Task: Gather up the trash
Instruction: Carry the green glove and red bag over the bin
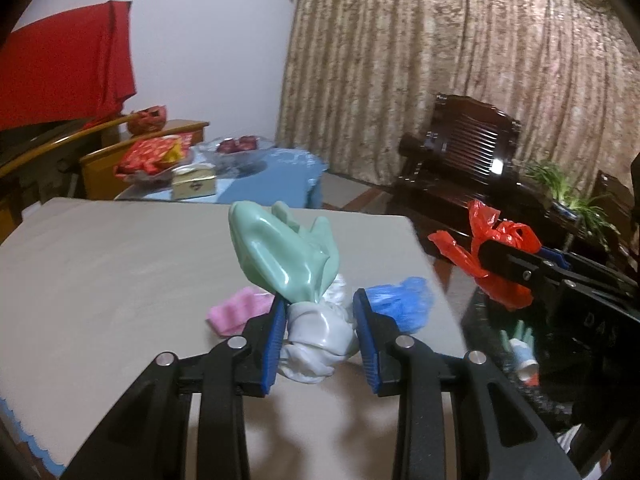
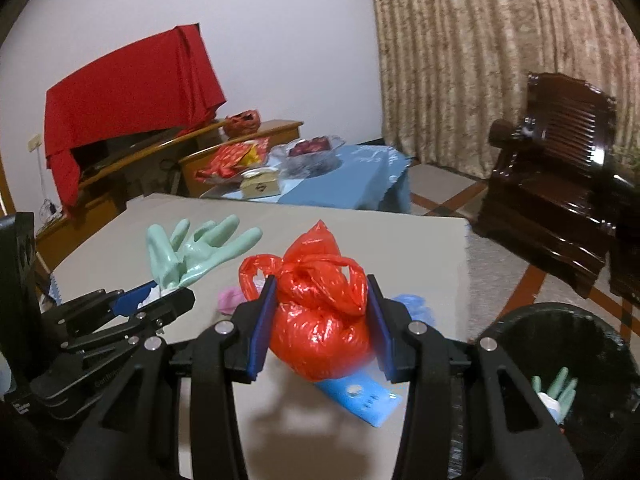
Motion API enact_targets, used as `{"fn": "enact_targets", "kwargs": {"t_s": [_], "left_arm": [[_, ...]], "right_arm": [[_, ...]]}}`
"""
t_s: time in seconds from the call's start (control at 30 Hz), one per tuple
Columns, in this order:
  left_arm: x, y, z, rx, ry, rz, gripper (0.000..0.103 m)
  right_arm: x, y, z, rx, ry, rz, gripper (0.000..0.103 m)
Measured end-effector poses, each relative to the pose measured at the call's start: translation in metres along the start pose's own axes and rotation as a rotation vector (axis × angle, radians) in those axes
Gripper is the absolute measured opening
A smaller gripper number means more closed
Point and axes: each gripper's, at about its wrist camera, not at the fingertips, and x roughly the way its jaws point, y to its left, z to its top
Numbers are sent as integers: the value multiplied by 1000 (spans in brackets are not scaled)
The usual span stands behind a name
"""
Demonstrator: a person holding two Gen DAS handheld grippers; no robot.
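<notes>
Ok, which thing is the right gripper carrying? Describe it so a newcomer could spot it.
Start at the grey table. Above its near edge, the right gripper is shut on a tied red plastic bag. It is the only red, knotted bundle there; the left gripper's load is a mint-green glove.

This is a home living room. A patterned beige curtain (image 1: 460, 68) hangs floor-length behind a dark carved wooden armchair (image 2: 556, 176). A low table with a blue cloth (image 2: 352, 184) carries a glass fruit bowl (image 2: 312, 152) and a tissue box (image 1: 194, 186). A red cloth (image 2: 128, 96) drapes a wooden cabinet (image 2: 156, 156).
</notes>
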Motion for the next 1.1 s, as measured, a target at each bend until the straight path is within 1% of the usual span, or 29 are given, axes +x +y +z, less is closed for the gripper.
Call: {"fn": "enact_targets", "kwargs": {"t_s": [0.3, 0.53, 0.9, 1.1], "left_arm": [[-2, -57, 2, 46, -5, -104, 33], [2, -109, 4, 103, -2, -198, 33], [18, -194, -1, 211, 10, -350, 33], [29, -231, -7, 258, 21, -408, 33]], "right_arm": [[-44, -44, -10, 41, -47, -87, 42], [-77, -86, -26, 87, -69, -186, 42], [-117, -150, -58, 153, -70, -330, 42], [-132, -182, -76, 186, -60, -397, 42]]}}
